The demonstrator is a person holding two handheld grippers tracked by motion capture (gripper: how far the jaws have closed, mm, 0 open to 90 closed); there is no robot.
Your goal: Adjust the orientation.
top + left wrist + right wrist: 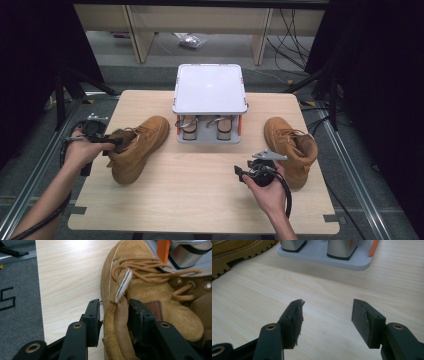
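The right gripper [243,172] hovers over the bare tabletop [200,200], fingers apart and empty. To its left, the left gripper [113,315] straddles the collar of the left boot [137,146] — fingers either side of the suede rim, one pad short of it. Beyond stand the right boot [290,145] and a grey rack [210,90].

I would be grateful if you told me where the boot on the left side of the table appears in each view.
High view: the left boot lies left of centre, its collar at the left gripper.
Left gripper view: it fills the centre and right, its collar edge between the jaws.
Right gripper view: its lugged sole sits in the top left corner.
Shared landmark: the grey shoe rack, holding silver heels.
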